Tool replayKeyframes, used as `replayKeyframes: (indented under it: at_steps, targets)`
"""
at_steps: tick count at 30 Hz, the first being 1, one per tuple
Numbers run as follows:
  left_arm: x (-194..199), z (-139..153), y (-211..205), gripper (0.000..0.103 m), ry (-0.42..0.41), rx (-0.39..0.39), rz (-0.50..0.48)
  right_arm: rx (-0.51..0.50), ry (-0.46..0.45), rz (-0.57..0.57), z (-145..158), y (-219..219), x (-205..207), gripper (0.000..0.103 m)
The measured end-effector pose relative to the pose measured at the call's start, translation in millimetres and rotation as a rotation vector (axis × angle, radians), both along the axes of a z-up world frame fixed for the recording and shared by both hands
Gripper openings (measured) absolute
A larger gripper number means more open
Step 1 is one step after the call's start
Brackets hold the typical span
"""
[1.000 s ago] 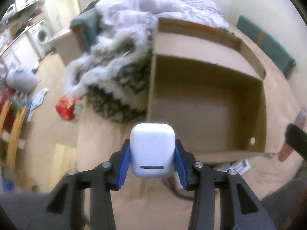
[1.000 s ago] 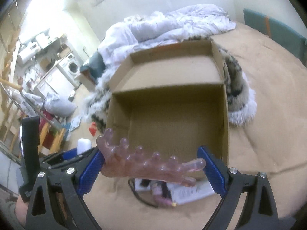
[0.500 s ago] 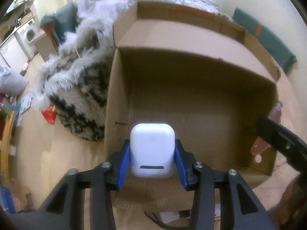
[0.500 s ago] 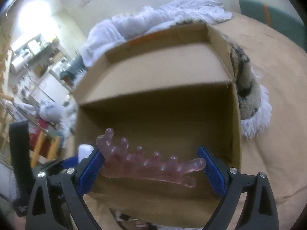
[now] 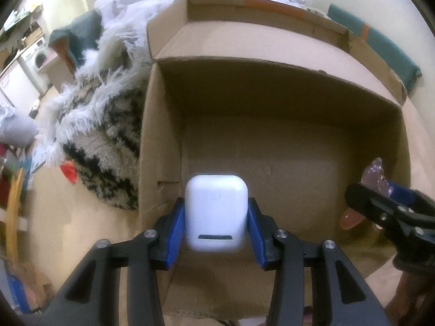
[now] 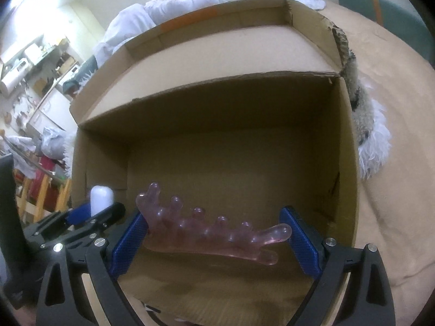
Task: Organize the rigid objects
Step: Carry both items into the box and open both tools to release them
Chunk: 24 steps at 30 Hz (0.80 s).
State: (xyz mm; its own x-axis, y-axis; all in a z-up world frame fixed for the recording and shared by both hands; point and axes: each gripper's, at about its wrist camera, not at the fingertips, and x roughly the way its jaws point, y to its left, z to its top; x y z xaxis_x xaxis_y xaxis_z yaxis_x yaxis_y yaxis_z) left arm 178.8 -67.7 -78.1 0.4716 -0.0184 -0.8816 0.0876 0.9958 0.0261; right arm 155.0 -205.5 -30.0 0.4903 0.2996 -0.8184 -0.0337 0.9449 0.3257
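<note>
Beige bedding (image 6: pixel 402 179) carried an empty cardboard box (image 5: pixel 272 103). Over it, the left gripper (image 5: pixel 216 228) clamped a white case (image 5: pixel 216 213), the right gripper (image 6: pixel 214 233) a pink comb (image 6: pixel 212 233); neither was placed yet.

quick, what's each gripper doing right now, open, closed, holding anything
Left gripper: shut on the white earbud case.
Right gripper: shut on the pink knobbed massage comb, held across its pads.
</note>
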Motion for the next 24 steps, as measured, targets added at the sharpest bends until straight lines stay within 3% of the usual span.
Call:
replayKeyframes:
  at_steps: [21, 22, 24]
  targets:
    - [-0.1, -4.6, -4.6, 0.040, 0.021, 0.006, 0.002, -0.028, -0.025, -0.048, 3.2, -7.7, 4.5, 0.102]
    - [-0.4, -4.7, -4.8, 0.042, 0.020, 0.007, 0.000, -0.024, -0.022, -0.057, 3.0, -9.5, 5.4, 0.102]
    - [-1.3, -3.5, -6.4, 0.056, 0.013, 0.013, -0.004, -0.014, -0.013, -0.071, 2.1, -13.3, 6.5, 0.102]
